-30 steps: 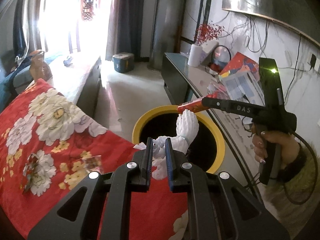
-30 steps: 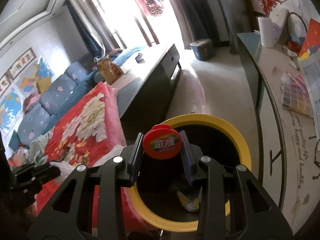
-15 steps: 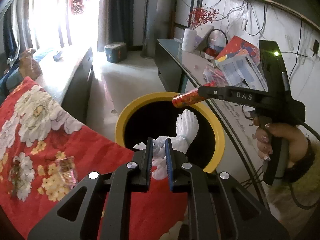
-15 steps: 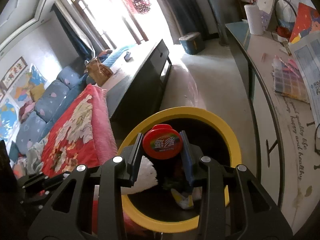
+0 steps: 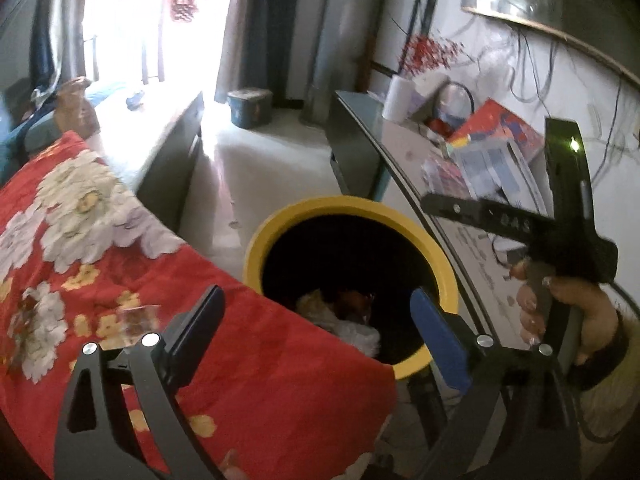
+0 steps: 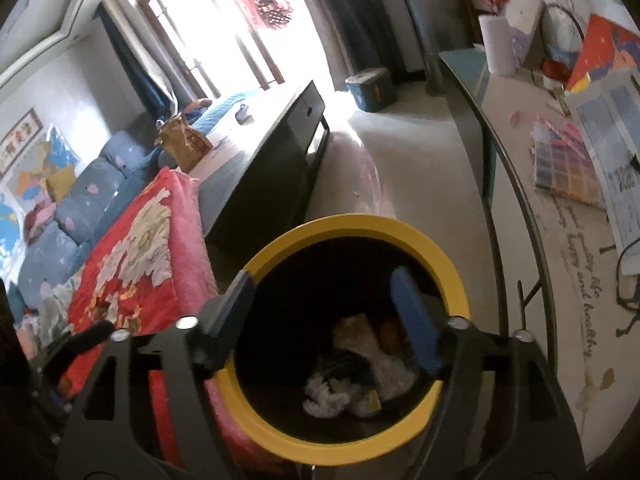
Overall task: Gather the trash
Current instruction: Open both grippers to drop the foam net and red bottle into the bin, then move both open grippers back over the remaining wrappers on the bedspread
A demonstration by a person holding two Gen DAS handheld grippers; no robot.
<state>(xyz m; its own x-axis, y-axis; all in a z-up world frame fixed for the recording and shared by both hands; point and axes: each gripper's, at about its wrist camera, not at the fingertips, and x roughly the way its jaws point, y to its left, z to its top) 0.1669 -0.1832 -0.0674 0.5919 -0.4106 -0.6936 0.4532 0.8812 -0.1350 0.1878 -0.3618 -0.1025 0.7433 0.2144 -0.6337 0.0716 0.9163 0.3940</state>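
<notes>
- Trash (image 6: 352, 376) lies at the bottom of our yellow-rimmed bin (image 6: 436, 248), beside the red floral blanket (image 5: 120, 248).
- We hold both over the mouth while the left gripper (image 5: 316, 320) and right gripper (image 6: 324, 308) are opening, nothing between their jaws.
- Next we should check the small wrapper (image 5: 136, 320) on the blanket.

The left gripper (image 5: 316, 316) points downward, jaws opening with nothing between. The right gripper (image 6: 324, 312) is likewise opening and seemingly empty; a hand (image 5: 568, 312) grips its handle.
</notes>
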